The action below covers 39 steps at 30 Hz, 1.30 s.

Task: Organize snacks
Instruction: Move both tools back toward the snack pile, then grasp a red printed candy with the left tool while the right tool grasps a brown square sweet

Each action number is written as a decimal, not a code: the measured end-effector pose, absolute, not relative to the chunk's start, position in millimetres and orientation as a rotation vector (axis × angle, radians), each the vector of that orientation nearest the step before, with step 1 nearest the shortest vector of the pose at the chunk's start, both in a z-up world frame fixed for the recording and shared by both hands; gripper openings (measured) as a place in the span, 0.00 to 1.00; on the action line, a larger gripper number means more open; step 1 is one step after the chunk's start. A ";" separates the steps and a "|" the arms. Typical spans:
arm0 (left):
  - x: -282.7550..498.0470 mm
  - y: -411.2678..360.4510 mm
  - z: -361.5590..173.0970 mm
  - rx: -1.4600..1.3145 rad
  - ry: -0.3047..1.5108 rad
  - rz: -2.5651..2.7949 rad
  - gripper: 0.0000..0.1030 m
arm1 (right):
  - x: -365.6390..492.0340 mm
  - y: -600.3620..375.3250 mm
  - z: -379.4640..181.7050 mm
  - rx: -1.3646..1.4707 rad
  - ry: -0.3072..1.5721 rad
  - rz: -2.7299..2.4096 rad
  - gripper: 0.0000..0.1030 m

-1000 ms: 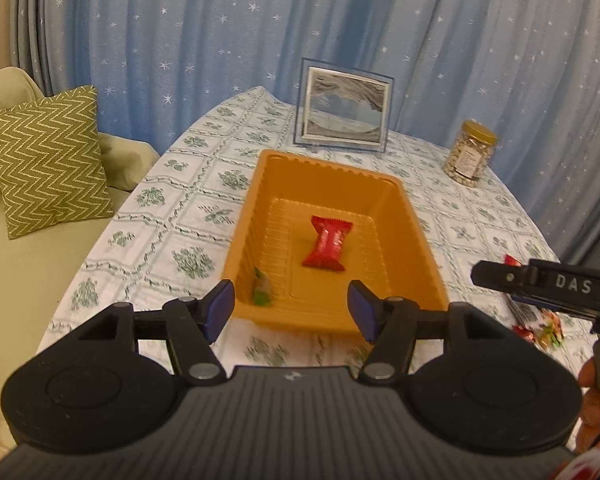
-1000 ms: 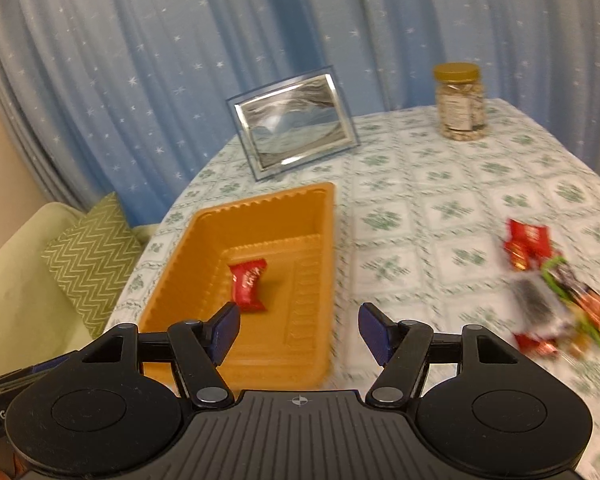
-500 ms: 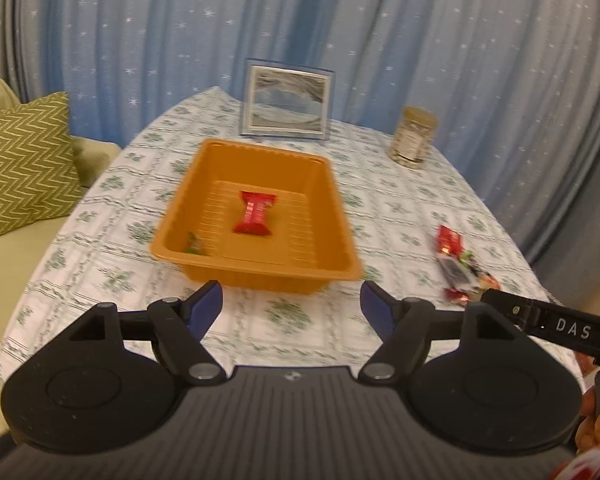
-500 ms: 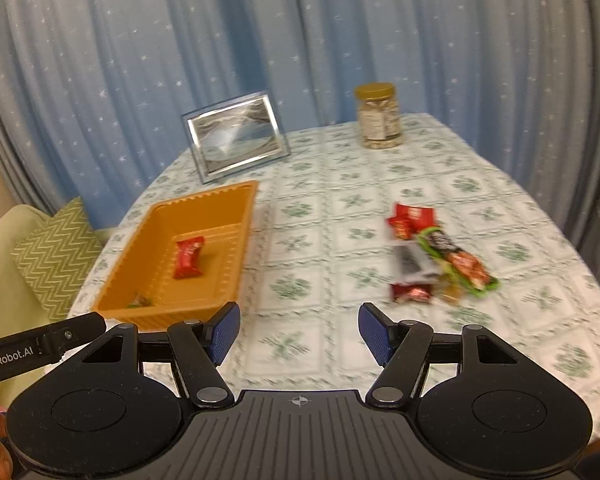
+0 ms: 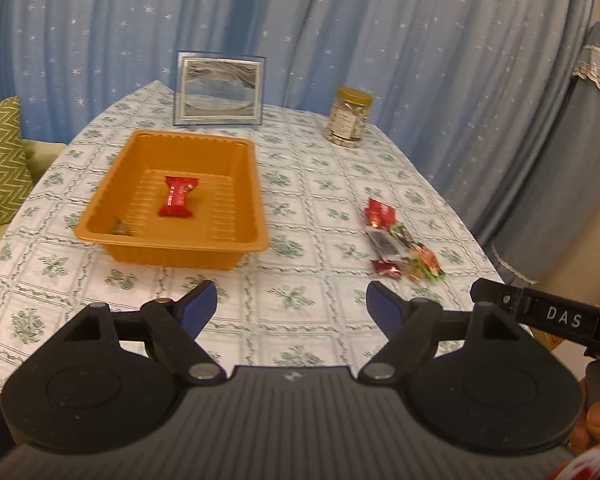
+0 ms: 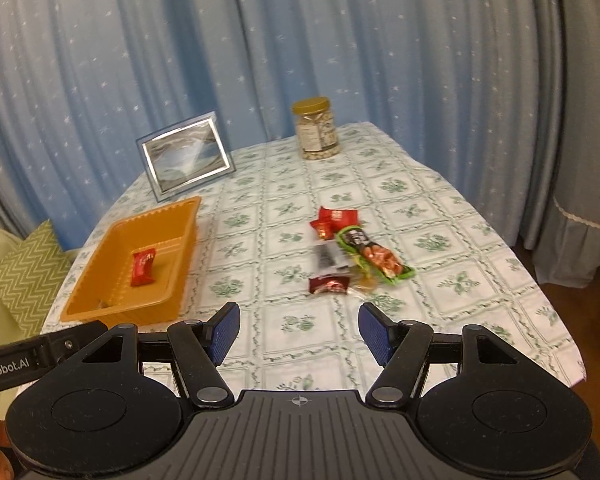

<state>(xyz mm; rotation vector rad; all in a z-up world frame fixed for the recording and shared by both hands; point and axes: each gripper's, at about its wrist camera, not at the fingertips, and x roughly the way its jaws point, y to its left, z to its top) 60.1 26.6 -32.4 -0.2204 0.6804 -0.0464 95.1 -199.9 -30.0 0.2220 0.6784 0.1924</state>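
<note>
A: Nearest to us, we are holding the left tool over the front of the bench; its jaws have just been opening and are standing wide apart with nothing between them.

B: We are keeping the right tool about half open too, also with nothing in its grip, hanging above the patterned cloth.

A: Just beyond it we are seeing the loose snacks lying in a small heap on the bench, red wrappers and a green-edged bar touching one another.

B: To their left we are looking at the orange tray, well apart from the heap. A red snack is lying in its middle, and a small green piece is sitting in its near left corner.

A: Farther back a picture frame is standing upright behind the tray, and a gold-lidded jar is standing to its right, before the blue curtain.
</note>
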 end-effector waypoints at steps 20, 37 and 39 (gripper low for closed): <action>93.6 -10.5 -51.1 -0.177 0.724 -0.124 0.82 | 120.8 -247.6 -49.5 0.222 0.691 0.103 0.64; 196.0 -74.4 -120.1 -0.090 0.780 -0.254 0.71 | 198.5 -280.1 -100.5 0.177 0.772 0.094 0.64; 207.2 -81.5 -129.7 -0.073 0.789 -0.260 0.68 | 207.8 -282.9 -107.8 0.178 0.780 0.091 0.64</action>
